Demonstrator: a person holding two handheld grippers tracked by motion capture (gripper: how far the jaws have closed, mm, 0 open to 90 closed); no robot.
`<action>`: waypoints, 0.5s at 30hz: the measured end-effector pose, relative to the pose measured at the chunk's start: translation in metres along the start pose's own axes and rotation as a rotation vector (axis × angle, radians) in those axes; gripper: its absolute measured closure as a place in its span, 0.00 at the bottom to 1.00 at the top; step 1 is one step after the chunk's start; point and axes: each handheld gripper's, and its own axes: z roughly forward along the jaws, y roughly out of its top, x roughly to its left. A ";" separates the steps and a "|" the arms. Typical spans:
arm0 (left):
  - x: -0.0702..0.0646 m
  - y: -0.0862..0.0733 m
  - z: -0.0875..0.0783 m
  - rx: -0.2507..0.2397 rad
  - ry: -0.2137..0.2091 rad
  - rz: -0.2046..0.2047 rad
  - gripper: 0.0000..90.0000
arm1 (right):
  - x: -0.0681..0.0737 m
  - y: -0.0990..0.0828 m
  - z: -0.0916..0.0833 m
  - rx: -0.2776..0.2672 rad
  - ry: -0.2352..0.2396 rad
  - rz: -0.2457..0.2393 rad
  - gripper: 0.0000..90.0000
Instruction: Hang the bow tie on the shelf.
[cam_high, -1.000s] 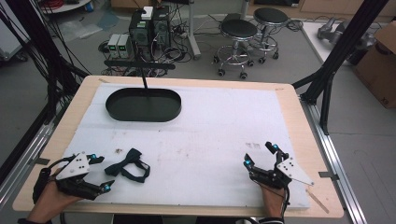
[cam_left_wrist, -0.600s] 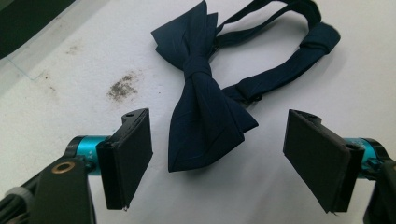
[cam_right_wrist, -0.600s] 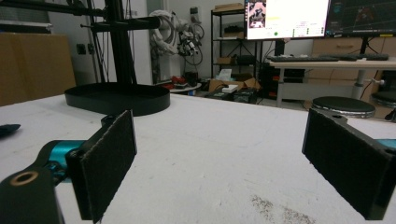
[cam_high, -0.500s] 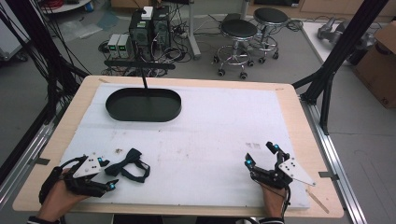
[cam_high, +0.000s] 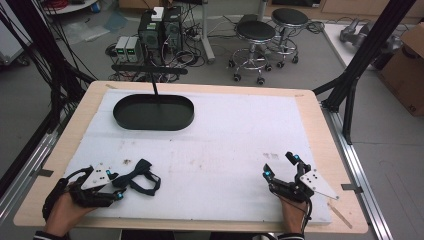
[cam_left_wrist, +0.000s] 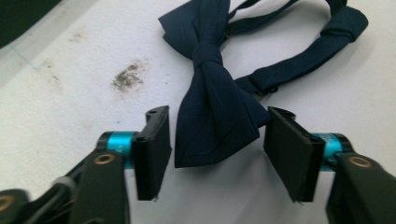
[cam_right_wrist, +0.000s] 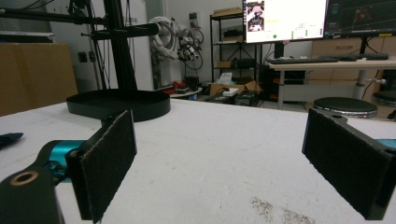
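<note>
A dark navy bow tie with its strap looped behind lies on the white mat near the front left. In the left gripper view the bow tie has one wing lying between the two black pads. My left gripper is open around that wing, and neither pad presses on it. My right gripper rests open at the front right of the mat, far from the bow tie. In the right gripper view my right gripper has wide-apart pads with bare mat between them.
A black oval tray sits at the back left of the mat, with a thin black post rising from it. The tray also stands ahead in the right gripper view. Dirt smudges mark the mat. Stools and computers stand beyond the table.
My left gripper has slid right toward the bow tie until its jaws straddle one wing. The right gripper has stayed put.
</note>
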 end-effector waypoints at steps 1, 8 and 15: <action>0.000 0.000 0.000 -0.003 0.000 0.000 0.51 | 0.000 0.000 0.000 0.000 0.000 0.001 0.10; 0.002 0.001 -0.001 -0.014 0.011 0.001 0.68 | 0.000 0.000 0.000 -0.002 -0.001 0.007 0.10; 0.004 0.002 -0.002 -0.034 0.021 -0.015 0.81 | 0.000 0.000 0.000 -0.003 0.001 0.007 0.10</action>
